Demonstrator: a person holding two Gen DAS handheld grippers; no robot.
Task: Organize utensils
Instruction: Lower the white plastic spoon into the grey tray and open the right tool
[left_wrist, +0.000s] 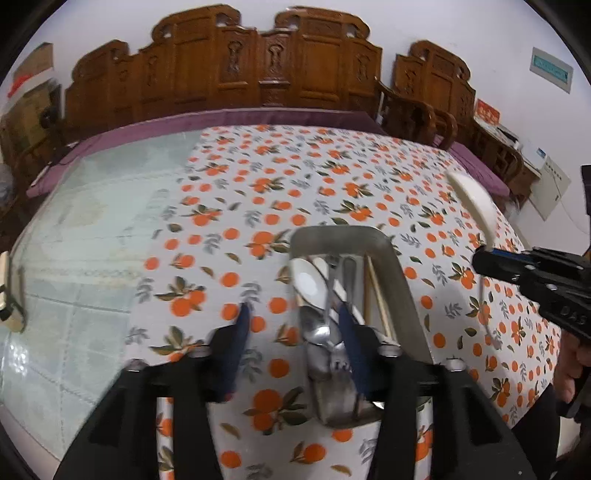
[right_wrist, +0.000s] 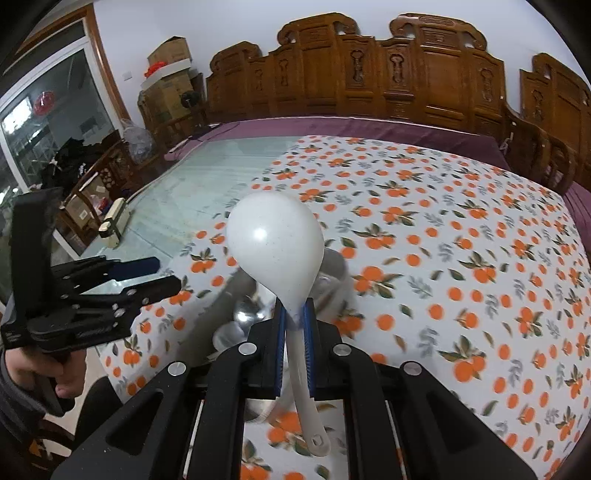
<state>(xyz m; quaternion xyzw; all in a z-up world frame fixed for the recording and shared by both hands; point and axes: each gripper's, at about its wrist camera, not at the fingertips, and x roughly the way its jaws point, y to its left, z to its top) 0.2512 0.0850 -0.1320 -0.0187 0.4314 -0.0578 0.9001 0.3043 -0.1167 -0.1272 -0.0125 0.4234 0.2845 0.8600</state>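
Utensils sit mostly gathered in the metal tray (left_wrist: 402, 280) on my desk (left_wrist: 110, 236): a white ceramic spoon (left_wrist: 308, 282), a steel spoon (left_wrist: 314, 328), a fork (left_wrist: 338, 354) and a pair of wooden chopsticks (left_wrist: 375, 291), all lying lengthwise in it. One piece is out of the tray, the white plastic ladle (right_wrist: 275, 245), which my right claw (right_wrist: 294, 317) grips by the neck just below the bowl, its blue pads pressed tight on either side; the bowl stands up ahead of the fingers and the handle hangs back beneath them, clear of the cloth. From the left camera I see that ladle raised to the right of the tray. My left claw (left_wrist: 293, 317) stands partly open with nothing between its pads; one blue finger is over the orange-print tablecloth (left_wrist: 332, 184), the other over the cutlery in the tray, and I cannot tell whether it touches any. Bare glass shows on the desk left of the cloth. Carved wooden chairs (left_wrist: 258, 66) line the far side.
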